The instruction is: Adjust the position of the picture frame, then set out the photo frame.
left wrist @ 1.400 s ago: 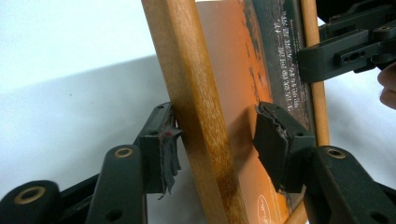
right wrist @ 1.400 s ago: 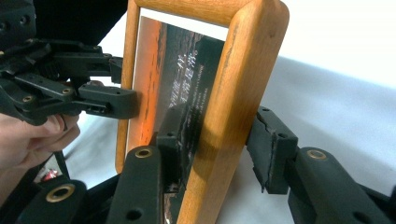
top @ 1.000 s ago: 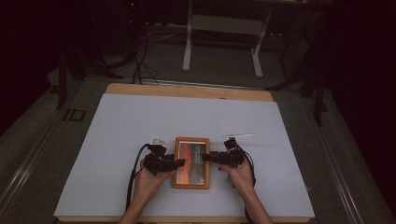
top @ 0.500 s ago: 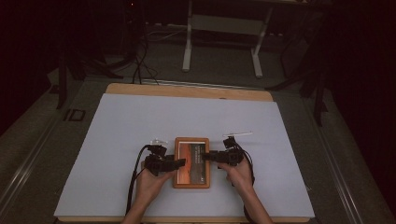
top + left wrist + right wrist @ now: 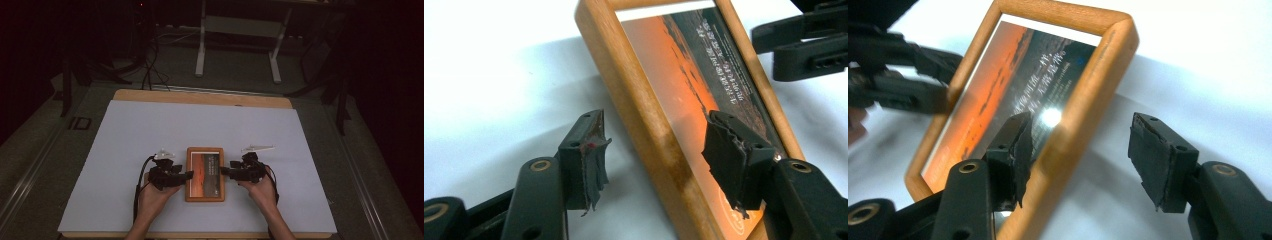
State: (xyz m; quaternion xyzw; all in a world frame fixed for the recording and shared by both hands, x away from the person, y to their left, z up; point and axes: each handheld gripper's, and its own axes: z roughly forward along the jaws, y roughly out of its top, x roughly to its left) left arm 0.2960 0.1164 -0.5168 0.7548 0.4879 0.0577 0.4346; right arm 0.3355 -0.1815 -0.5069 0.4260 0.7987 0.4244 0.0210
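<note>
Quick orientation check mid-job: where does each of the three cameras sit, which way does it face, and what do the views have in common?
High view: above the person's side, facing forward and down on the table; both forearms, left gripper and right gripper flank the picture frame.
Left gripper view: rides the left gripper, looking along its open jaws straddling the frame's wooden edge.
Right gripper view: rides the right gripper, open jaws straddling the opposite edge.
Shared: all views show the frame; each gripper view shows the other gripper beyond it.

Black left gripper (image 5: pixel 187 174), frayed pads (image 5: pixel 593 165), brass-ringed screws, trailing cable
</note>
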